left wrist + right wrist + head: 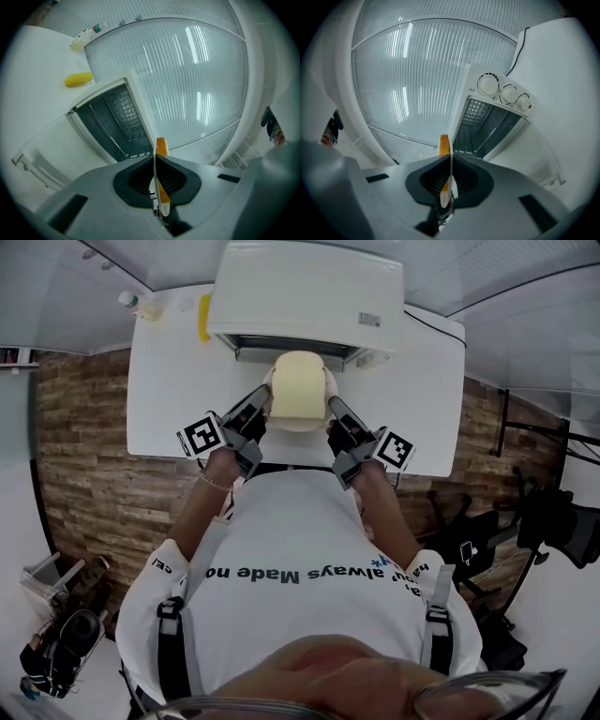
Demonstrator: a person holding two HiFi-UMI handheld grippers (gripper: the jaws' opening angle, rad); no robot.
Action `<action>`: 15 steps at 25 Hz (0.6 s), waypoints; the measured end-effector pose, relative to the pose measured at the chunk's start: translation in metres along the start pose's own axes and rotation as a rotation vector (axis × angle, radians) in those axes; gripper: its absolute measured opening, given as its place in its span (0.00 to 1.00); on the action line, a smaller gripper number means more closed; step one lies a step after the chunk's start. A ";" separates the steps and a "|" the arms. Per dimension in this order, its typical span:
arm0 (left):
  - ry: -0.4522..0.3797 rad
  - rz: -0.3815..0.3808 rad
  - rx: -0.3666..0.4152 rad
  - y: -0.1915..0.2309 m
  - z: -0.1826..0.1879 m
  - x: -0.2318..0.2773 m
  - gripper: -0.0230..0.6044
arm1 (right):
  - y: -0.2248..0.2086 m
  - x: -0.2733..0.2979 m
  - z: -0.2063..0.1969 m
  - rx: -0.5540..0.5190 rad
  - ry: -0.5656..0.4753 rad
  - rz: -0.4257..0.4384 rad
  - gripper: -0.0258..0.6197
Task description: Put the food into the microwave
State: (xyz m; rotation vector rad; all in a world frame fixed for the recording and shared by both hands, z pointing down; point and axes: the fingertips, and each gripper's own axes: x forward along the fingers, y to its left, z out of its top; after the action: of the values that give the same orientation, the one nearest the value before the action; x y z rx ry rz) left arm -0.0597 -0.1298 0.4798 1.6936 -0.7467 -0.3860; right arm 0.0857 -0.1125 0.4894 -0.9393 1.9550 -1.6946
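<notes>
Looking down from the head view, the left gripper (265, 401) and the right gripper (334, 409) each pinched one side of a white plate (300, 425) carrying a pale yellow block of food (298, 385). The plate hung just in front of the open mouth of the white microwave (305, 292), above the white table (169, 381); whether its far edge had passed the opening could not be told. A yellow corn cob (203, 317) lay just left of the microwave, and a small bottle (139, 304) stood near the table's far left corner. In the left gripper view, the left gripper (155, 157) had its jaws pressed together on the plate (161, 146), which was seen edge-on as a thin white and orange strip rising past the jaws. Beyond, the microwave (112, 122) stood open with its dark cavity showing and its door (42, 150) dropped down towards the camera. The corn cob (78, 79) lay on the table (37, 61), with the bottle (86, 36) farther back. In the right gripper view, the right gripper (450, 161) was likewise clamped on the plate (444, 143), again a thin edge-on strip. Behind it the microwave (492, 122) showed its open cavity, three round knobs (507, 95) along the top and the lowered door (534, 154).
</notes>
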 end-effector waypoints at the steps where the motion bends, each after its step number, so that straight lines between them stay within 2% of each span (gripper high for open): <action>1: 0.005 0.007 0.003 0.004 0.000 0.000 0.07 | -0.003 0.001 0.000 -0.002 0.003 -0.006 0.07; 11: 0.040 0.059 0.027 0.038 0.005 0.003 0.07 | -0.030 0.016 -0.005 0.035 0.010 -0.041 0.07; 15: 0.041 0.049 0.008 0.050 0.009 0.011 0.07 | -0.039 0.026 -0.003 0.065 -0.003 -0.035 0.07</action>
State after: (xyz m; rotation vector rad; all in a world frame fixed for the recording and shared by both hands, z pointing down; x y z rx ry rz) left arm -0.0711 -0.1490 0.5265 1.6826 -0.7595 -0.3139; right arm 0.0752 -0.1304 0.5312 -0.9574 1.8807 -1.7638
